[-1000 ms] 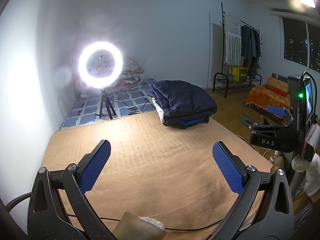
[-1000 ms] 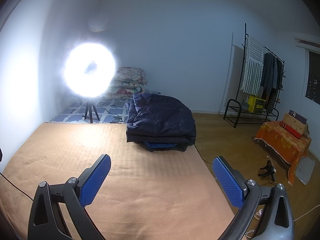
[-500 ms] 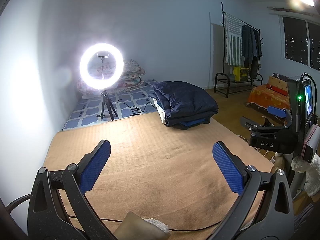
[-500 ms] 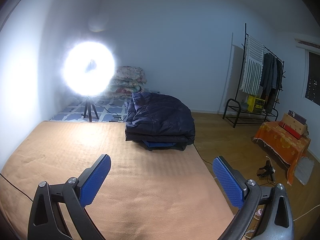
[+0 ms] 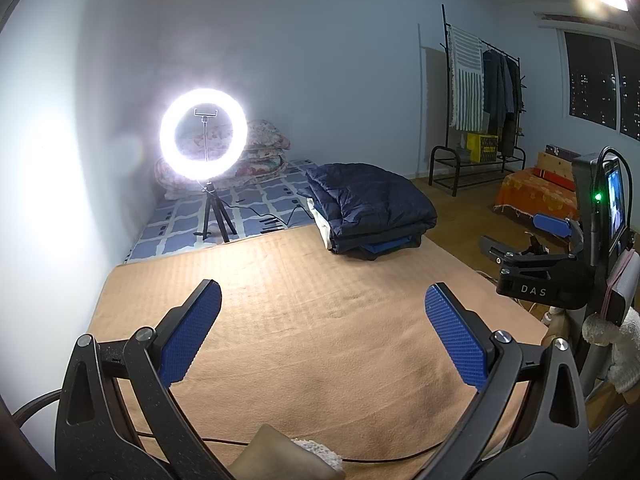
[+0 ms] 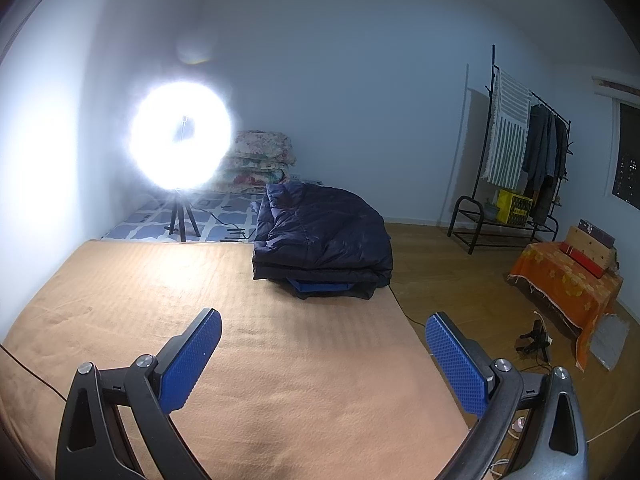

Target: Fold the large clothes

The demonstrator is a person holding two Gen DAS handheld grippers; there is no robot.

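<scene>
A folded dark navy puffy jacket tops a stack of folded clothes at the far right corner of the tan blanket; a blue garment shows under it. The stack also shows in the right wrist view. My left gripper is open and empty, held above the near part of the blanket. My right gripper is open and empty, above the blanket's near right side. The right gripper also shows at the right edge of the left wrist view.
A lit ring light on a tripod stands beyond the blanket, before folded floral quilts. A clothes rack stands at the far wall. An orange-covered low table and cables lie on the wooden floor right.
Both grippers have drifted slightly back; the clothes stack sits a little farther away and lower in view. Both stay open and empty.
</scene>
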